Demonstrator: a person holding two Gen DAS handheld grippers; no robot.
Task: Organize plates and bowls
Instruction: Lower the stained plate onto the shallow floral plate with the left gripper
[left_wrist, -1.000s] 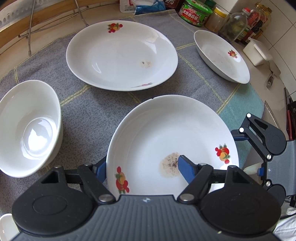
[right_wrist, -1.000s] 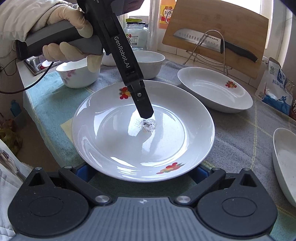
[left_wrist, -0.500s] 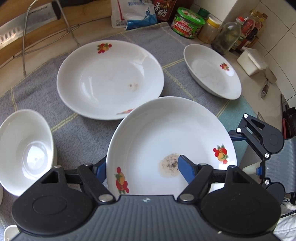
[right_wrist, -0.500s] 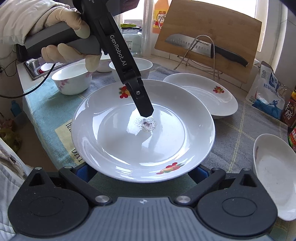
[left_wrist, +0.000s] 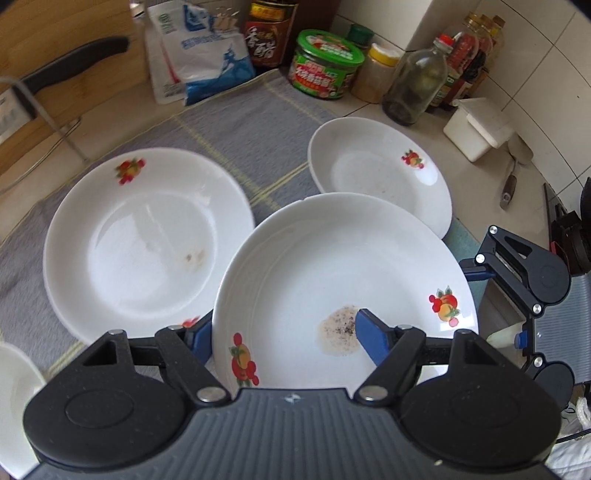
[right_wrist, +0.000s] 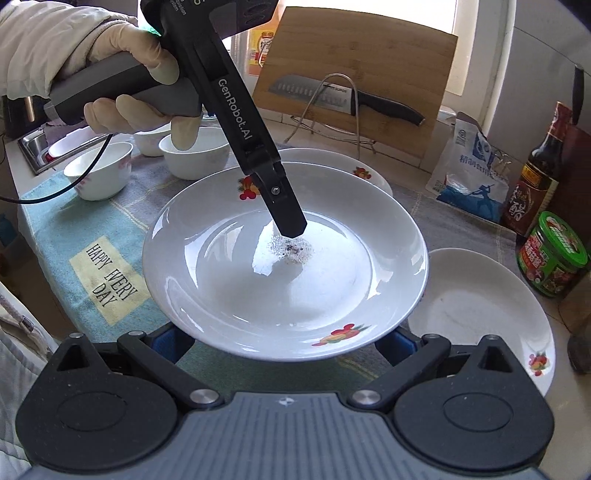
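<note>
A white plate with fruit prints and a speckled stain (left_wrist: 332, 273) (right_wrist: 280, 280) is held in the air. My left gripper (left_wrist: 284, 332) is shut on its rim, one finger (right_wrist: 284, 214) on top, the other beneath. My right gripper (right_wrist: 284, 339) sits at the plate's opposite edge with its blue pads under the rim; whether it grips is unclear. A second large plate (left_wrist: 144, 236) (right_wrist: 369, 173) and a smaller deep plate (left_wrist: 380, 173) (right_wrist: 480, 317) lie on the grey cloth. White bowls (right_wrist: 99, 173) (right_wrist: 195, 155) stand at the far left.
Along the back wall stand a salt bag (left_wrist: 199, 55), a vinegar bottle (right_wrist: 535, 177), a green-lidded jar (left_wrist: 325, 66), glass bottles (left_wrist: 413, 85) and a white box (left_wrist: 476, 125). A knife (right_wrist: 347, 99) rests on a wire stand before a wooden board (right_wrist: 354, 62).
The held plate has moved with both grippers toward the back right of the counter. It now overlaps the large plate and the deep plate in view. The grip is unchanged.
</note>
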